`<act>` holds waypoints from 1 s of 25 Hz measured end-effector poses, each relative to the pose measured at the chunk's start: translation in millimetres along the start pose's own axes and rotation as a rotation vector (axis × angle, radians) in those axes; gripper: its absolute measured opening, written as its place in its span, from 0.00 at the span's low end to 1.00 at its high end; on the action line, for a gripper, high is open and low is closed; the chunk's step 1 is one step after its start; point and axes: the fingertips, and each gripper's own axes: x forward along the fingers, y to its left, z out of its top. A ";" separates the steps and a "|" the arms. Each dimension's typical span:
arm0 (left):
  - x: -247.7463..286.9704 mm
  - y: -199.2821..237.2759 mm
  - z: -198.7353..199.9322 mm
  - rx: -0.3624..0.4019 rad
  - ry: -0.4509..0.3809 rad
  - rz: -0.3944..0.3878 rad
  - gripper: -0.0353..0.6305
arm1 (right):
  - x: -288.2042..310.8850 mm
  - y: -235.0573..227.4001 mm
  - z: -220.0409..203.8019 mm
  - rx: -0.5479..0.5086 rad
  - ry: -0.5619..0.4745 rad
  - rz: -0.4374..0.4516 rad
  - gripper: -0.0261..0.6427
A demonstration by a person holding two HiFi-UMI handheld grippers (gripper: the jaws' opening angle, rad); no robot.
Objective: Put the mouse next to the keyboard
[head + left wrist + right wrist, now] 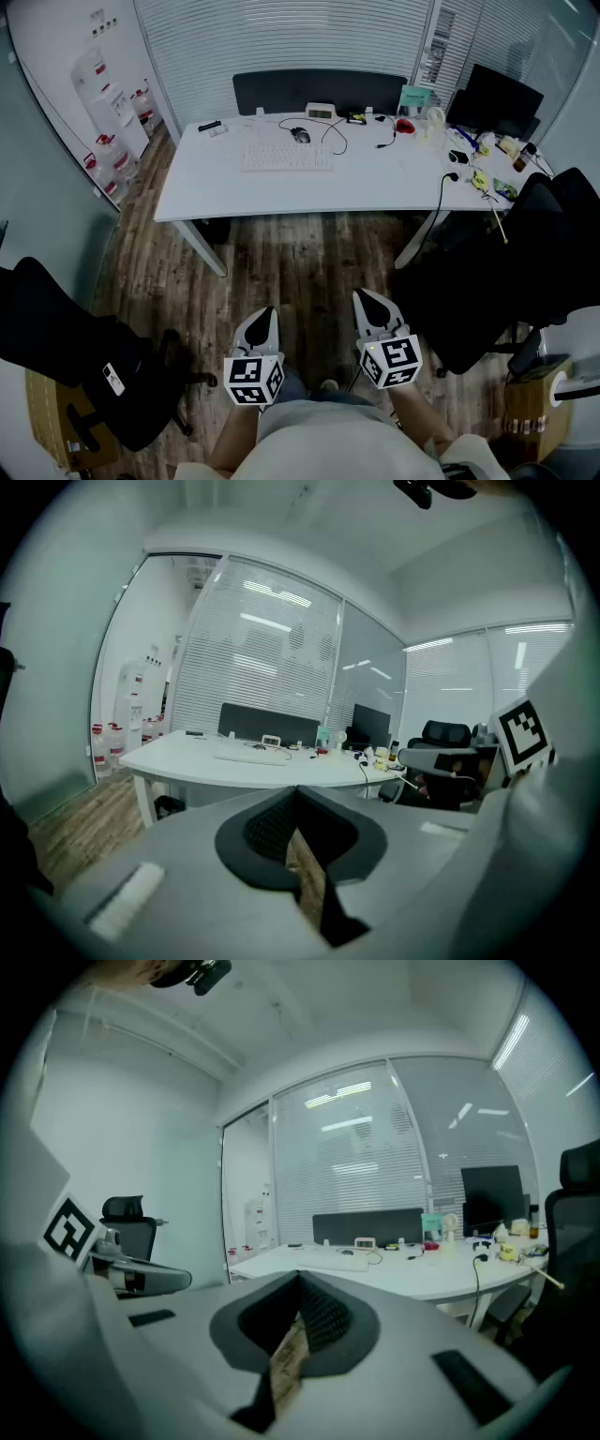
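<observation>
A brown wood-plank floor point(291, 272) fills the lower part of the head view. On it stands a long white rectangular desk point(375, 183), well ahead of the person. A black padded office chair point(66, 347) sits at the left of the floor. A second black office chair point(534, 262) is at the right, close to the desk's right end. A dark flat partition panel point(319, 91) runs along the desk's far edge, in front of white window blinds. A black flat monitor point(502, 98) stands at the far right corner of the desk, among a clutter of small items too small to identify.

The left gripper point(265, 319), grey-white with a marker cube at its base, is held low over the floor, well short of the desk. Its own view shows its jaws point(297, 789) pressed together with nothing between them. The right gripper point(363, 300), of the same build, is just beside it. Its jaws point(300, 1277) are likewise closed and empty.

A flat white rectangular keyboard point(287, 157) lies left of the desk's middle, its long side parallel to the front edge. The small dark rounded mouse point(300, 135) rests on the desk just beyond the keyboard's far edge, toward the panel. Its thin black cable loops away to the right. Both grippers are well apart from it.
</observation>
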 end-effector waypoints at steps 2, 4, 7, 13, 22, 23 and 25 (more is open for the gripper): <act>-4.4 -12.0 -4.9 -0.005 0.007 0.000 0.07 | -14.8 -4.8 2.7 -0.004 -0.016 -0.006 0.04; -8.0 -23.7 -7.1 -0.002 0.011 -0.003 0.07 | -27.5 -7.7 4.6 -0.012 -0.030 -0.010 0.04; -11.2 -39.6 -7.2 0.014 0.009 -0.019 0.07 | -40.7 -8.9 4.2 -0.009 -0.044 -0.007 0.04; -14.9 -58.5 -3.5 0.028 -0.007 -0.037 0.07 | -53.9 -8.3 1.1 0.003 -0.052 0.015 0.04; -14.6 -74.8 -1.7 0.023 -0.029 -0.039 0.07 | -63.9 -20.2 -4.0 0.009 -0.043 0.025 0.04; -14.8 -75.6 -1.4 0.019 -0.033 -0.039 0.07 | -63.8 -22.2 -5.1 0.023 -0.039 0.029 0.04; -15.1 -77.3 -2.8 0.011 -0.034 -0.046 0.07 | -62.9 -23.6 -9.5 0.050 -0.022 0.050 0.15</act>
